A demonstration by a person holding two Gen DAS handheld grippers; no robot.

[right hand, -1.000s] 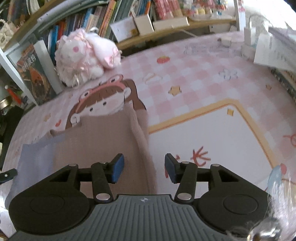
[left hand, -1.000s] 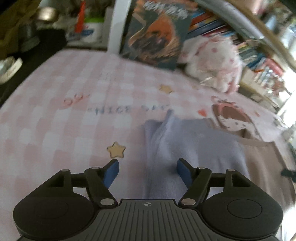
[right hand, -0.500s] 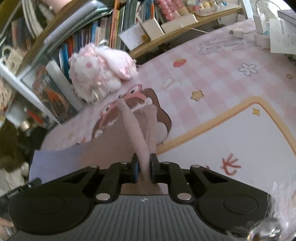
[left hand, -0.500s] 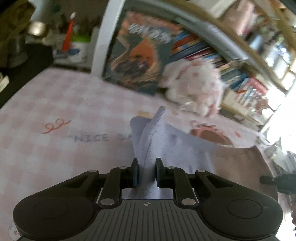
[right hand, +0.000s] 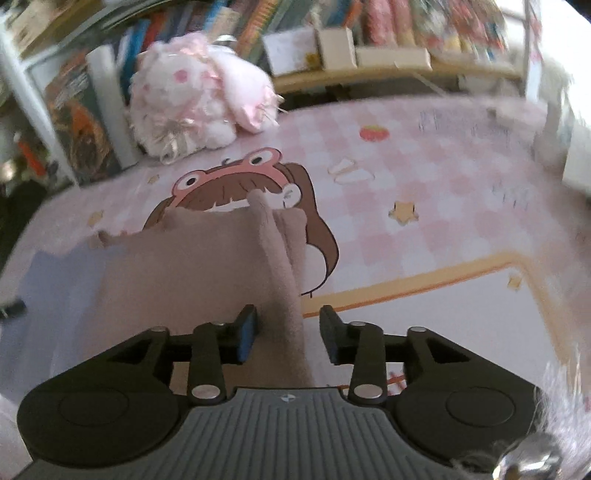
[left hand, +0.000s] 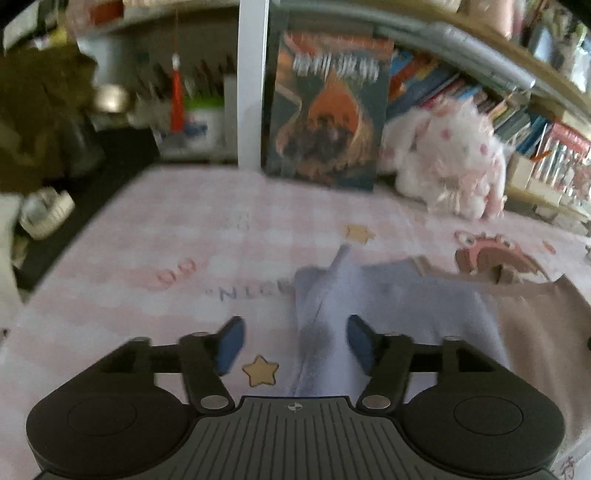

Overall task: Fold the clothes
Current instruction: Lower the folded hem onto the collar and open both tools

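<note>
A two-tone garment lies on the pink checked mat: its lavender part (left hand: 399, 306) on the left, its beige part (right hand: 207, 266) on the right. My left gripper (left hand: 295, 343) is open, its blue pads either side of a raised lavender fold. My right gripper (right hand: 288, 332) is open, with a raised ridge of beige cloth (right hand: 284, 280) standing between the pads. The beige part also shows at the right of the left wrist view (left hand: 539, 325).
A white and pink plush toy (left hand: 447, 166) (right hand: 195, 107) sits at the back of the mat (left hand: 147, 258). A book (left hand: 325, 118) stands beside a white post (left hand: 251, 85). Bookshelves (right hand: 332, 33) line the back. The mat's left edge drops to dark clutter (left hand: 44, 214).
Both grippers closed on cloth folds and lifted them half a second ago. Now both have opened and sit lower, and the folds stand loose between the pads.
</note>
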